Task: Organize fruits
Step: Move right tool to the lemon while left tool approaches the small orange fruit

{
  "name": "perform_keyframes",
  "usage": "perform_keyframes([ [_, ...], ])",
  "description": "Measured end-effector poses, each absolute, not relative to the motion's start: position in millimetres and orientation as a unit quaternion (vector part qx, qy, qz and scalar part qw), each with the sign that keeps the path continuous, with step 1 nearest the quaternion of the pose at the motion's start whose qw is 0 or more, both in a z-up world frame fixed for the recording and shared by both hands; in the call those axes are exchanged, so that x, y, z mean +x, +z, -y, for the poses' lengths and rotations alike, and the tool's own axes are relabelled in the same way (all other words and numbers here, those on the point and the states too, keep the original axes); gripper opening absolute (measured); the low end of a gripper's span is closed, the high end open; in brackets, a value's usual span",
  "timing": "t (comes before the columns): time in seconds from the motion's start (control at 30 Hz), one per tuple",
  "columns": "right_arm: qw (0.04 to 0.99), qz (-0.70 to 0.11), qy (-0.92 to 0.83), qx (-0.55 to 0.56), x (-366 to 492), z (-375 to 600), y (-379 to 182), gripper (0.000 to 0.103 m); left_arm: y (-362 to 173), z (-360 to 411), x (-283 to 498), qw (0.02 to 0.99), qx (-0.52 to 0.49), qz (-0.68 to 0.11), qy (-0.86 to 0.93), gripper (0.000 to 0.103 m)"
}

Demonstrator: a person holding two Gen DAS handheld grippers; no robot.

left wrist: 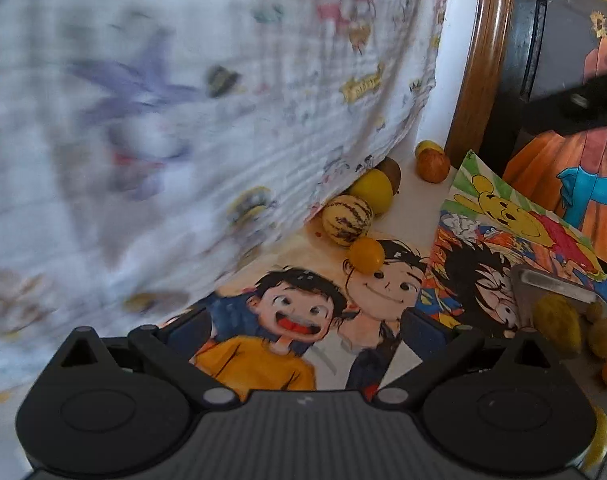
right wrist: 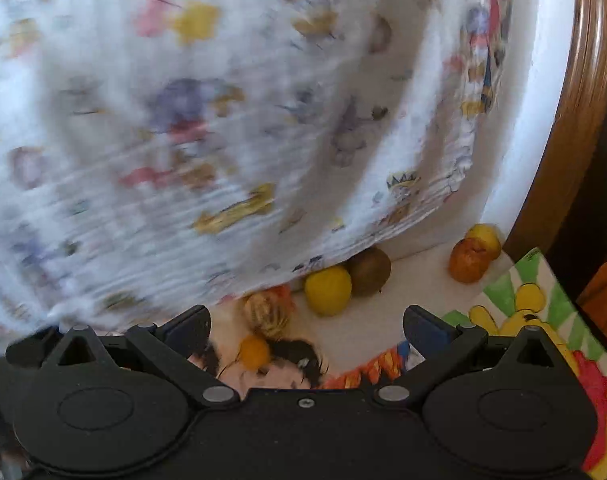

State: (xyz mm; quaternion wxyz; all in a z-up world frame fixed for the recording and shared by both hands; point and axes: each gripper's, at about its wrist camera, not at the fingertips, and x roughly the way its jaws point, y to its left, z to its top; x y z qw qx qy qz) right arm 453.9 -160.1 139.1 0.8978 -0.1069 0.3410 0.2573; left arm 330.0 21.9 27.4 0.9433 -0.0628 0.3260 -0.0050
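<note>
1. The cloth (left wrist: pixel 183 120) is the largest item: a white printed sheet, blurred, hanging over the left and middle of the table (left wrist: pixel 415 204). Its lower edge drapes onto several fruits. Judgement: get it clear of them before reaching, or it will snag the fingers.
2. The drawings (left wrist: pixel 335 300) lie flat on the near part of the table, and some fruits sit on them. Judgement: lift fruit straight up so the paper does not slide.
3. The left gripper (left wrist: pixel 303 330) and right gripper (right wrist: pixel 305 330) both stand wide apart and hold nothing.
4. The fruits lie in a loose row running toward the table's far edge: striped melon (left wrist: pixel 346 220), yellow fruit (left wrist: pixel 373 192), brown fruit (left wrist: pixel 391 170) half under the cloth, red apple (left wrist: pixel 433 165) near the wooden rim (left wrist: pixel 479 80), small orange fruit (left wrist: pixel 366 255) nearest.
5. Judgement: take the small orange fruit first; it is round and may roll, so close gently across its middle.
</note>
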Motion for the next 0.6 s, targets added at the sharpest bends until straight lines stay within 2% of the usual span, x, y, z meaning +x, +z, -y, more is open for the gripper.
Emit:
perform_keyframes([
  [0.3, 0.891, -0.384, 0.240, 0.028, 548.1, 172.8, 63.2, 0.102, 1.6, 8.1, 383.1, 0.947, -0.062, -0.314, 0.012, 0.103],
  [0.37, 0.887, -0.396, 0.232, 0.053, 560.0, 172.2, 48.1, 0.098, -2.4, 14.4, 391.2, 0.948, -0.061, -0.311, 0.020, 0.103],
  [0.6, 0.885, -0.400, 0.228, 0.067, 576.6, 160.3, 26.8, 0.093, -16.6, 25.1, 418.5, 0.944, -0.098, -0.314, 0.036, 0.102],
])
